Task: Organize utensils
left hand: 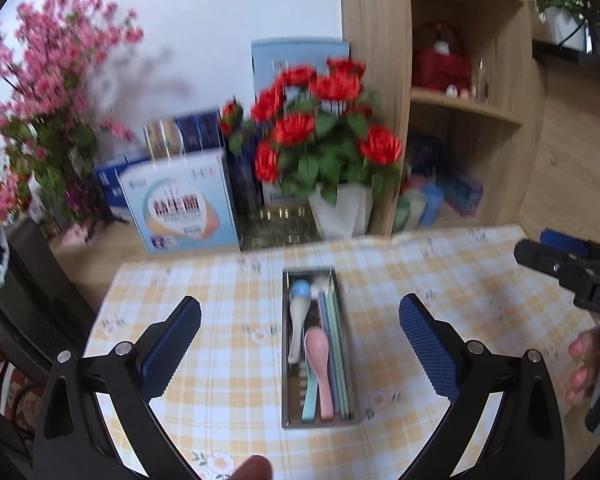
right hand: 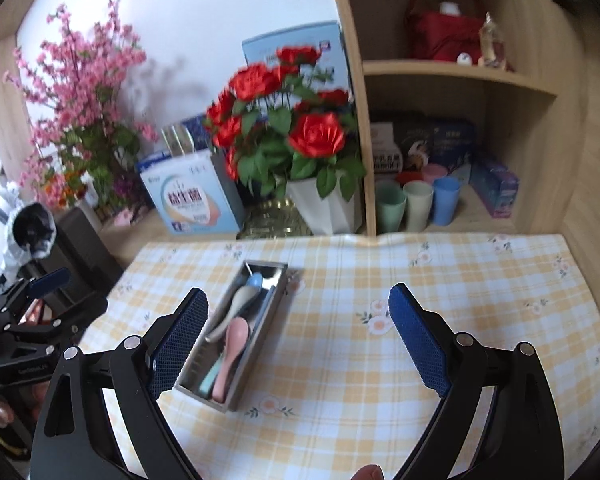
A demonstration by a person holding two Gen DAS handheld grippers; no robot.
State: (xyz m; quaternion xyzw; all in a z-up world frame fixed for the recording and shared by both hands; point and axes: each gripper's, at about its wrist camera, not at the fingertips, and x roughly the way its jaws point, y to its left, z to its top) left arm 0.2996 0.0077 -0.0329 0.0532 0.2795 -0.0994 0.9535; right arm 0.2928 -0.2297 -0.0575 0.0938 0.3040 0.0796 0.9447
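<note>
Left wrist view shows the left claw (left hand: 300, 344) spread wide and empty above the checked tabletop (left hand: 440, 280), its blue pads framing a narrow metal tray (left hand: 286, 360) that lies dead ahead at twelve o'clock. The tray's long axis runs straight away from this claw, near end toward it, far end toward the red roses (left hand: 320, 128). Inside lie a white-and-blue spoon (left hand: 298, 320), a pink spoon (left hand: 320, 364) and what appear to be pastel chopsticks (left hand: 334, 344), though blur makes that uncertain.

In the right wrist view the right claw (right hand: 296, 344) is likewise spread to its widest, nothing between the pads. From here the tray (right hand: 256, 344) sits at about eleven o'clock, just beside the left pad, and slants from lower left toward upper right. The pink spoon (right hand: 232, 348) rests near its closer end.

No utensil shows loose on the cloth, so the sorting looks finished or close to it. Any further reach favours the left claw, which is squared to the tray; the right would need to swing toward eleven o'clock and turn to match the slant.
</note>
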